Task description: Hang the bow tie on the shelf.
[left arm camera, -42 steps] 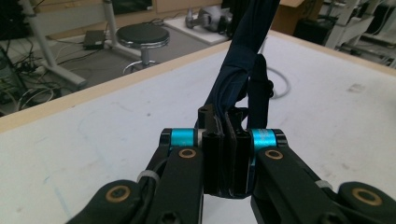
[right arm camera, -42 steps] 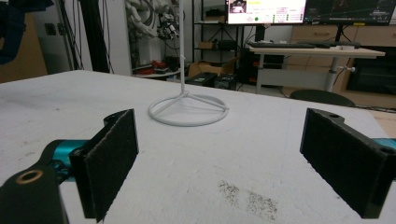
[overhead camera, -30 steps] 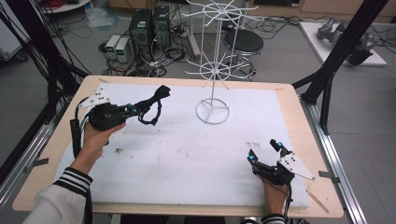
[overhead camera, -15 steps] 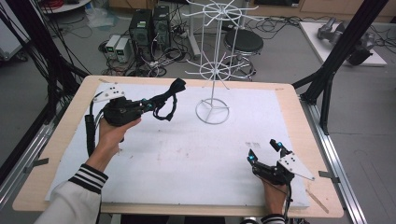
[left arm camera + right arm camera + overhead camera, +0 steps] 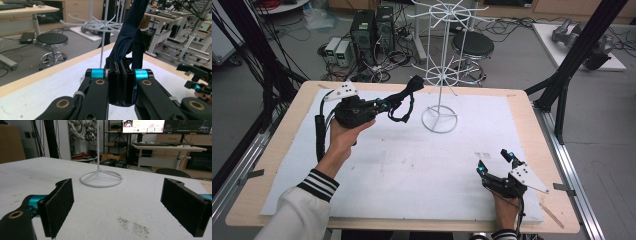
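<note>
Left gripper (image 5: 384, 106) clenched on a dark strap (image 5: 404, 100), held up off the bench (image 5: 277, 165) just beside the white wire rack (image 5: 439, 80). Strap not yet on any hook; hanging looks like what's left. Right gripper (image 5: 497, 162) released, idle low over the bench's near right corner.

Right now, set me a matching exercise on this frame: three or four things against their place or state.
Things:
1. left gripper
2. right gripper
3. rack
4. strap

States:
A. stands on the table's far half
B. open, low at the near right corner
C. pinched between jaws, dark
D. shut, raised toward the rack

Pairs: 1-D, 2-B, 3-A, 4-C
</note>
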Demonstrator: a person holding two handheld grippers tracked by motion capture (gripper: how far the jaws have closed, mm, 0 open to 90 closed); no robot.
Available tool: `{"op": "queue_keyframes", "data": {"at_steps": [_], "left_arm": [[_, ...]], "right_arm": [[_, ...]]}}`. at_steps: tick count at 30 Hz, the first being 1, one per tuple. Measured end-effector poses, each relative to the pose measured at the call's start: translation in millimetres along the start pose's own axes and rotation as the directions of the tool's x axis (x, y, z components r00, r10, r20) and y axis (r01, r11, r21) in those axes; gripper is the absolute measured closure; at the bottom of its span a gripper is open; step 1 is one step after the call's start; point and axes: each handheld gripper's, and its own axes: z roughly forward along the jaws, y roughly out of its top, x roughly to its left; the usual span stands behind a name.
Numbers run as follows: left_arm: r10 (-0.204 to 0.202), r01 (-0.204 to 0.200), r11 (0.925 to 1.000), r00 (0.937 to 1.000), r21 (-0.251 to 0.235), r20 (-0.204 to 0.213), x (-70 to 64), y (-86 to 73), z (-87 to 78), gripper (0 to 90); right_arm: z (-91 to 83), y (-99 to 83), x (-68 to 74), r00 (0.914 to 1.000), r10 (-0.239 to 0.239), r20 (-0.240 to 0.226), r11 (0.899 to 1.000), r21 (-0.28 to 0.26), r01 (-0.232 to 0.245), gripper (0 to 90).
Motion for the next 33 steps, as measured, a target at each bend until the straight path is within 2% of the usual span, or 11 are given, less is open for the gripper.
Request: {"op": "queue_keyframes", "data": {"at_steps": [6,15,33], "left_arm": [[0.010,-0.010,0.9999,0.9999,-0.008,0.006,-5.5,10.0,14.3,86.5],[0.014,-0.014,0.9998,0.9998,-0.012,0.010,-11.5,14.5,32.9,86.5],[0.002,-0.002,1.0000,1.0000,-0.002,-0.001,-8.0,8.1,61.8,86.4]], "right_arm": [[0.0,0.0,-0.1,1.0000,0.001,-0.002,1.000,0.000,-0.001,10.5],[-0.1,0.0,-0.1,1.0000,-0.002,-0.001,1.000,0.001,0.002,10.5],[-1.1,-0.4,-0.8,0.9999,0.011,-0.002,1.000,-0.007,-0.012,10.5]]}}
